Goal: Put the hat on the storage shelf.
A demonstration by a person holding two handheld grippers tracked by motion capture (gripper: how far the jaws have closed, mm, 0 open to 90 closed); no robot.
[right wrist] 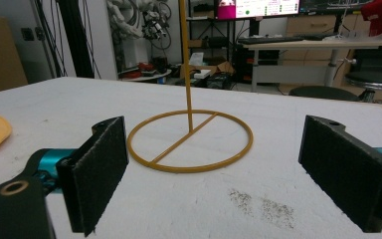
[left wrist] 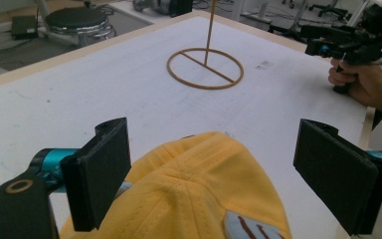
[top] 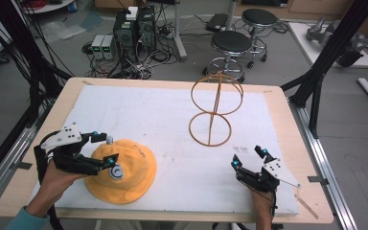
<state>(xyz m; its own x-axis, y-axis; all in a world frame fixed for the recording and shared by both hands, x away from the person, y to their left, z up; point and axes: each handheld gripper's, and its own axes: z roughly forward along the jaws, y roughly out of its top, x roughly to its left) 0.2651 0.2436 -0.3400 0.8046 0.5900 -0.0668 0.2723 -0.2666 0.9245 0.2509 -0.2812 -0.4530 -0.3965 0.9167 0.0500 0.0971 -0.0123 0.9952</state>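
Observation:
A yellow bucket hat (top: 124, 170) (left wrist: 194, 189) lies on the white mat near the table's front left, with a grey patch on its side. My left gripper (top: 110, 150) (left wrist: 218, 174) is open, one jaw on each side of the hat's crown; the pads stand off the cloth. A golden wire hat stand (top: 215, 108) (left wrist: 206, 67) (right wrist: 190, 142), with a ring base, a thin post and a wire globe on top, stands at the mat's centre right. My right gripper (top: 249, 157) (right wrist: 219, 174) rests open at the front right, pointing at the stand's base with nothing between its jaws.
The white mat (top: 148, 110) covers most of the wooden table. Dark smudges (right wrist: 261, 204) mark the mat just in front of the right gripper. Black frame posts (top: 333, 48) flank the table. Stools (top: 231, 43) and computer cases (top: 134, 28) stand on the floor beyond the far edge.

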